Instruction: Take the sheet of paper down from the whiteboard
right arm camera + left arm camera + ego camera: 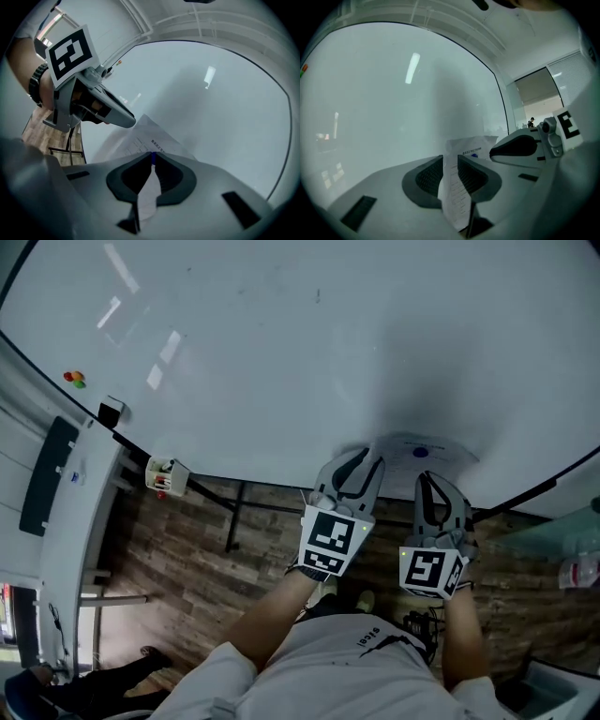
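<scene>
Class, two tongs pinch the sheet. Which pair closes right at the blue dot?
The right tongs: the blue dot sits at their tips; the left tongs clamp the sheet away from it.

**A bright room with a wood floor**

A floor (187,568) of brown wood planks runs under the whiteboard (281,343), and dark metal legs (232,517) stand on it. A small white marker box (165,474) sits at the board's frame, and red and green magnets (74,379) cling near its left edge. A ceiling light shows as a pale bar (412,68) on the board. Beyond it are a white ceiling (454,21), window blinds (572,70) and a distant person (531,123).
</scene>
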The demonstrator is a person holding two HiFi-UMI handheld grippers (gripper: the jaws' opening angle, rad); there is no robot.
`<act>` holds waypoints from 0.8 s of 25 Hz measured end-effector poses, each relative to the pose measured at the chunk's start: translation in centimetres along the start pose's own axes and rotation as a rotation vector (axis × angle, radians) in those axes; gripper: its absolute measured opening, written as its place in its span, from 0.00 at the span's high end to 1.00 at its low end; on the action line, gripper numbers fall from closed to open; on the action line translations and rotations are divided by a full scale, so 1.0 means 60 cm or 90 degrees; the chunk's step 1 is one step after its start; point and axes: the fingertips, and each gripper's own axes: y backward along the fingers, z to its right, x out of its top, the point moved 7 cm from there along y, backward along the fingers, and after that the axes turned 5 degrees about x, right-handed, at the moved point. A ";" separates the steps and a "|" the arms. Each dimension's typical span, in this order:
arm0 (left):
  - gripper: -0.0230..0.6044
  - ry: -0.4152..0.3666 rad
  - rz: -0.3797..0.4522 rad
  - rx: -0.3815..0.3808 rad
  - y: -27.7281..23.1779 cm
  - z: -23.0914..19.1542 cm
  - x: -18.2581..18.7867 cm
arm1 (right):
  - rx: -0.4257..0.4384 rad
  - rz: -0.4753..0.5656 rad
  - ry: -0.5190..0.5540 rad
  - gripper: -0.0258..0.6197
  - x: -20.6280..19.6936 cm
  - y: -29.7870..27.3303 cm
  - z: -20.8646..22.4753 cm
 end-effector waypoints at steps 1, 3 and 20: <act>0.82 -0.001 0.001 -0.007 -0.006 -0.003 -0.001 | -0.005 -0.007 0.003 0.93 -0.001 -0.006 -0.001; 0.81 -0.005 0.003 -0.017 -0.018 -0.009 -0.003 | -0.010 -0.021 0.006 0.89 -0.004 -0.019 -0.003; 0.89 -0.059 0.005 -0.074 -0.047 -0.012 -0.007 | -0.090 -0.063 0.009 0.80 -0.013 -0.072 -0.001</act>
